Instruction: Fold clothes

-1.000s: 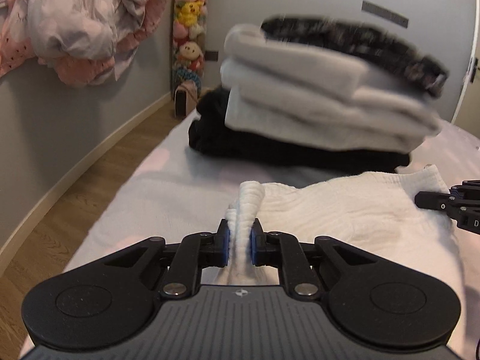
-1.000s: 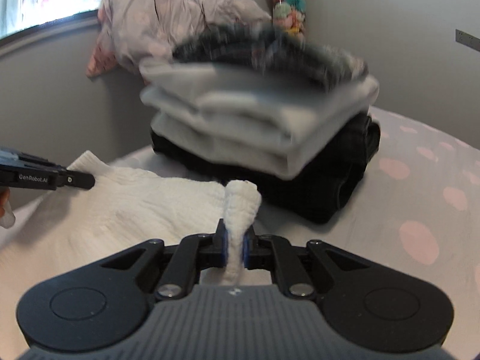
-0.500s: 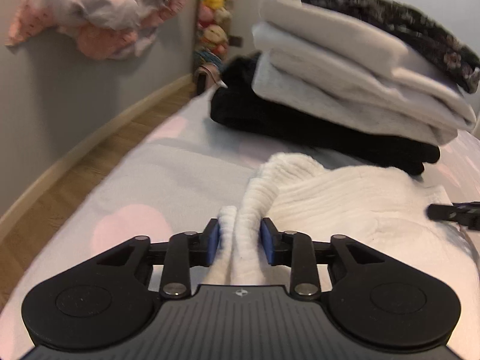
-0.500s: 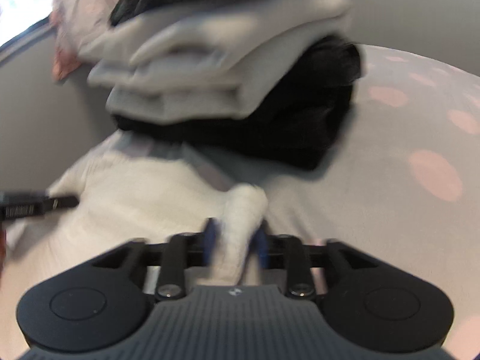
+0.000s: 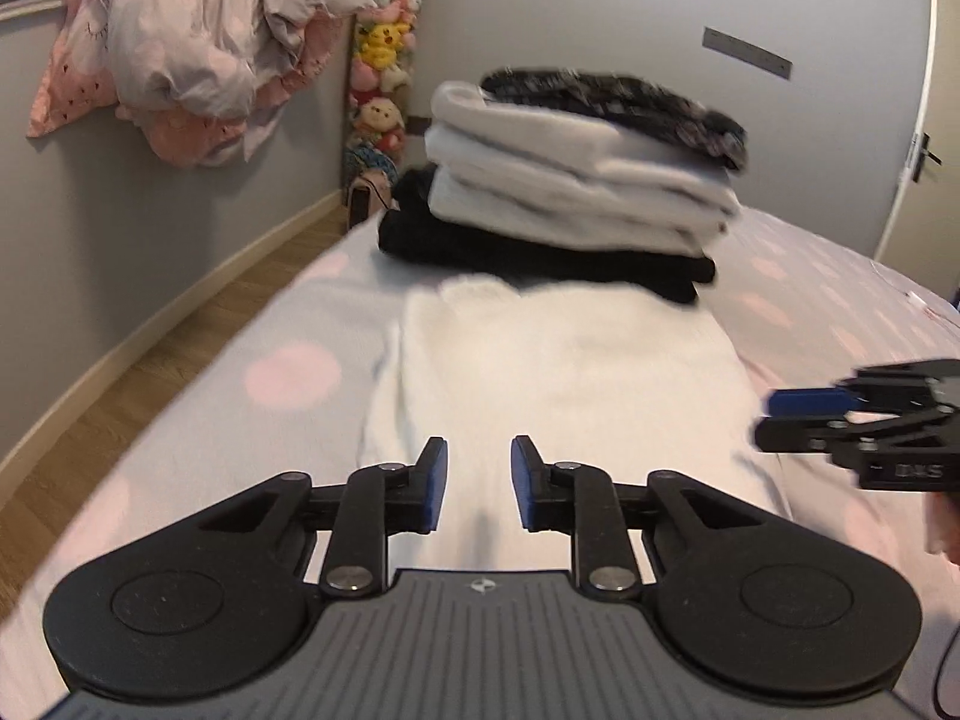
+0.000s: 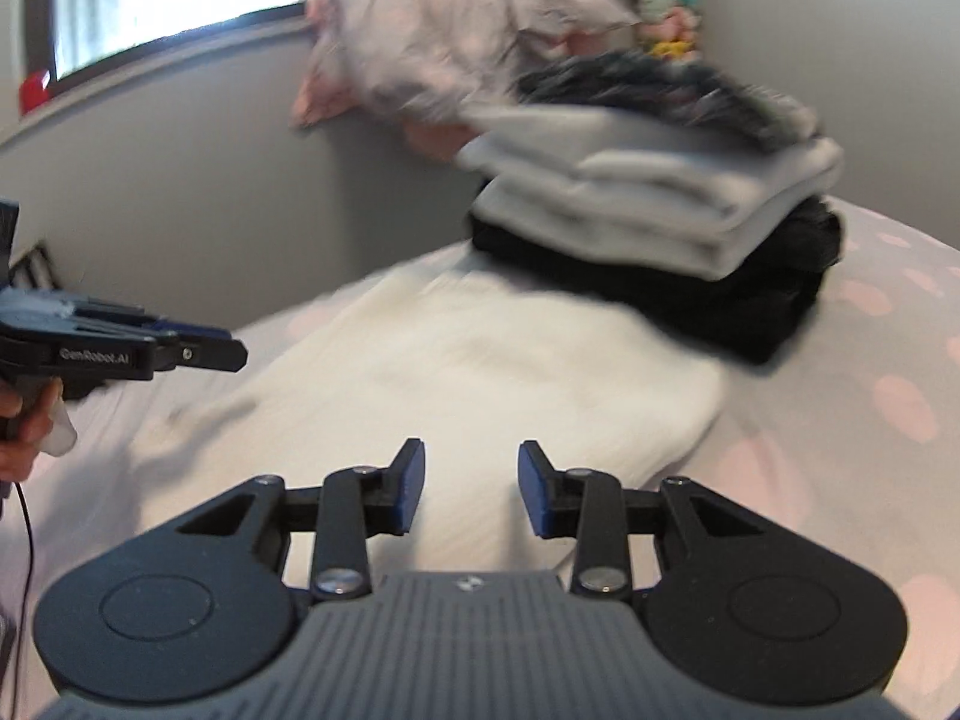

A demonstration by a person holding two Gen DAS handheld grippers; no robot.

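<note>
The bed (image 5: 198, 420), wide and covered in a pale grey sheet with pink dots, is carrying everything here, and at its far end a tall stack of folded clothes (image 5: 576, 180) is sitting: black garments at the bottom, thick white ones in the middle, a dark patterned piece on top. Just in front of that stack, its far edge touching or nearly touching the black layer, the white ribbed knit garment (image 5: 564, 360) is lying flat in a rough rectangle, apparently part folded. The left hand-held gripper (image 5: 477, 489) is hovering over the near edge of the knit with its blue pads apart and nothing between them, the jaws narrowing a little at this moment. The right hand-held gripper (image 6: 471, 492) is doing much the same over the near right-hand part, jaws spread, drifting inward and empty, the cloth lying below them rather than pinched. As I judge it, the step in hand is a fresh grasp for the next fold. To do it well, both hands should be coming down onto matching corners of the near edge, pinching every layer together, lifting evenly, and carrying the edge over without nudging the stack, whose top pieces are overhanging slightly.
</note>
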